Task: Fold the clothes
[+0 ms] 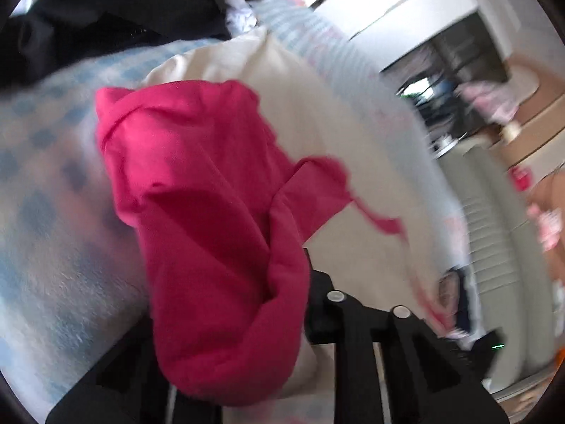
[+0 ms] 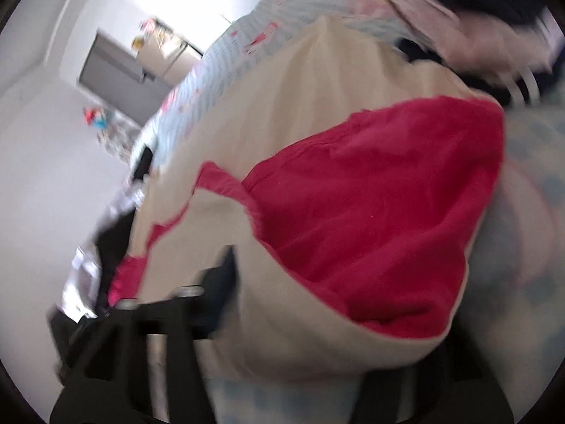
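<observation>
A bright pink garment (image 1: 197, 183) with a thin strap hangs bunched in front of me, draped over a cream garment (image 1: 317, 113). In the left wrist view it runs down between the fingers of my left gripper (image 1: 282, 282) and hides the left finger. The right finger (image 1: 325, 304) presses against the cloth. In the right wrist view the pink garment (image 2: 370, 212) lies on the cream garment (image 2: 282, 113), which folds down over my right gripper (image 2: 289, 293). Only its left finger (image 2: 219, 282) shows. Both views are blurred by motion.
All this is over a bed with a blue checked blanket (image 1: 42, 176). Black clothes (image 1: 106, 10) are heaped at its far side, with a pale blue striped cloth (image 1: 317, 42) beside them. A dark shelf unit (image 1: 459, 53) and white walls (image 2: 35, 176) lie beyond the bed.
</observation>
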Demonstrator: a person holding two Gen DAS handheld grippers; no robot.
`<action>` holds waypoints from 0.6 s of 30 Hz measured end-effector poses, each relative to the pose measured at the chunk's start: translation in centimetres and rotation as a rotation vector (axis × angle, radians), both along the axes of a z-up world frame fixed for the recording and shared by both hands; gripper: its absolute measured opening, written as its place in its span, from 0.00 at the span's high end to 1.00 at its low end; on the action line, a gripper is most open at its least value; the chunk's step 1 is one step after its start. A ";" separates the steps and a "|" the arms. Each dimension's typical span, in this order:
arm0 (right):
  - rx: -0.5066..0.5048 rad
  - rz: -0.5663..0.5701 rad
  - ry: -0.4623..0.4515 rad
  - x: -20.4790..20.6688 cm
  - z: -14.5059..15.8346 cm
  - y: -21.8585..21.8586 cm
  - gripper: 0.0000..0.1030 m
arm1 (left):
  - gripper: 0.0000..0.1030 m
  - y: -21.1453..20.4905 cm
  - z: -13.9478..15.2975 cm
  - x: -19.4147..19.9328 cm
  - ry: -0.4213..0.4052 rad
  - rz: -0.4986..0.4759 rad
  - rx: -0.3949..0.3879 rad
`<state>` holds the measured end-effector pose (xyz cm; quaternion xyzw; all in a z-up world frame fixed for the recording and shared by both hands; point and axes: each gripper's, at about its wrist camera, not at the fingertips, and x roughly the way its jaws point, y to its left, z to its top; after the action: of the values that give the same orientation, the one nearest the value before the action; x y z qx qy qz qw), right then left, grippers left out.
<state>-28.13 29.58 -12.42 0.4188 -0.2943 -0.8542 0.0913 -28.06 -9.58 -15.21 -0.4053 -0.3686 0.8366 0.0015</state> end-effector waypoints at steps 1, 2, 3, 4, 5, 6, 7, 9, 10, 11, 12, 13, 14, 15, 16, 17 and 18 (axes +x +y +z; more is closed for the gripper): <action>0.041 0.017 0.014 0.1 0.6 -0.4 0.76 | 0.89 0.1 0.7 0.5 0.016 -0.007 -0.007; 0.091 0.030 0.032 0.6 1.6 -0.7 0.82 | 0.90 0.1 1.4 1.0 0.032 -0.016 -0.014; 0.145 0.043 0.049 1.1 2.6 -1.1 0.85 | 0.90 0.3 2.1 1.6 0.047 -0.029 -0.022; 0.208 0.054 0.061 1.7 3.7 -1.7 0.86 | 0.91 0.6 2.8 2.0 0.053 -0.043 -0.030; 0.261 0.063 0.076 2.2 4.7 -2.2 0.88 | 0.91 0.7 3.6 2.7 0.057 -0.056 -0.018; 0.274 0.064 0.098 2.6 5.7 -2.5 0.89 | 0.91 0.9 4.3 3.4 0.061 -0.068 -0.006; 0.277 0.061 0.118 3.5 6.6 -2.4 0.89 | 0.91 1.0 5.0 4.1 0.066 -0.081 0.006; 0.280 0.054 0.151 5.2 8.1 -2.2 0.89 | 0.91 1.2 6.6 6.3 0.091 -0.101 0.002; 0.271 0.054 0.139 6.0 7.7 -1.8 0.89 | 0.91 1.3 7.2 7.5 0.103 -0.111 -0.005; 0.262 0.054 0.128 6.8 7.3 -1.4 0.89 | 0.91 1.4 7.4 8.7 0.109 -0.117 -0.001; 0.253 0.054 0.116 7.6 6.9 -1.0 0.89 | 0.91 1.5 7.4 9.8 0.113 -0.123 0.004; 0.244 0.053 0.104 8.4 6.5 -0.7 0.89 | 0.91 1.7 6.8 10.7 0.107 -0.129 0.012; 0.235 0.053 0.092 9.2 6.1 -0.3 0.89 | 0.91 1.8 6.3 11.7 0.101 -0.135 0.021; 0.226 0.053 0.081 10.0 5.7 0.1 0.89 | 0.90 1.9 5.7 12.5 0.092 -0.139 0.031; 0.217 0.053 0.069 10.9 5.3 0.5 0.88 | 0.90 1.7 4.9 12.8 0.073 -0.138 0.045; 0.208 0.052 0.057 11.7 4.9 0.9 0.87 | 0.90 1.6 4.1 13.2 0.054 -0.136 0.058; 0.199 0.052 0.045 12.5 4.5 1.3 0.86 | 0.90 1.4 3.2 13.6 0.035 -0.134 0.072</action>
<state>-15.65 30.89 -7.94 0.4138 -0.1949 -0.8858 0.0781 -14.50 -8.17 -12.00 -0.4143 -0.3703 0.8277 0.0785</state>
